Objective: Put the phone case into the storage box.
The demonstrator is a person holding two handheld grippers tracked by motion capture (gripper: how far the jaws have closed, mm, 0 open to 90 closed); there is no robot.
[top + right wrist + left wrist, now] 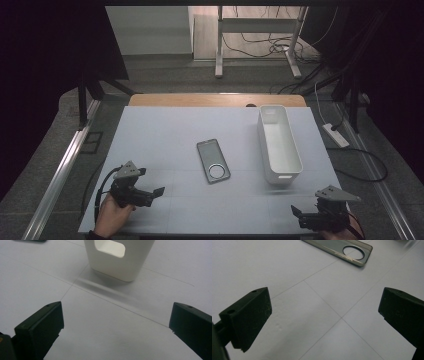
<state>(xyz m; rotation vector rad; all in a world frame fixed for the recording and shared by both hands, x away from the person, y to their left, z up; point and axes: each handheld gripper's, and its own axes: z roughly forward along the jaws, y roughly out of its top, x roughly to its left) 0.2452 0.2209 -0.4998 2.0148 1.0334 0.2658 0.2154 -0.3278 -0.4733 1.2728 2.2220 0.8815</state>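
Observation:
A grey phone case [213, 160] with a round camera hole lies flat mid-table; its near end [347, 251] appears at the top of the left gripper view. To its right stands a long white bin [278, 143] with a handle slot, whose near end wall [117, 258] fills the top of the right gripper view. My left gripper [159, 192] is open near the table's front left, held by a hand, with bare table between its jaws [324, 317]. My right gripper [296, 212] is open at the front right, a short way before the bin [117, 320], holding nothing.
The white table top [165, 135] has thin grid lines and a wooden strip along its far edge. Metal rails [60, 170] run along both sides. A desk frame [260, 40], cables and a power strip [336, 135] lie on the floor beyond.

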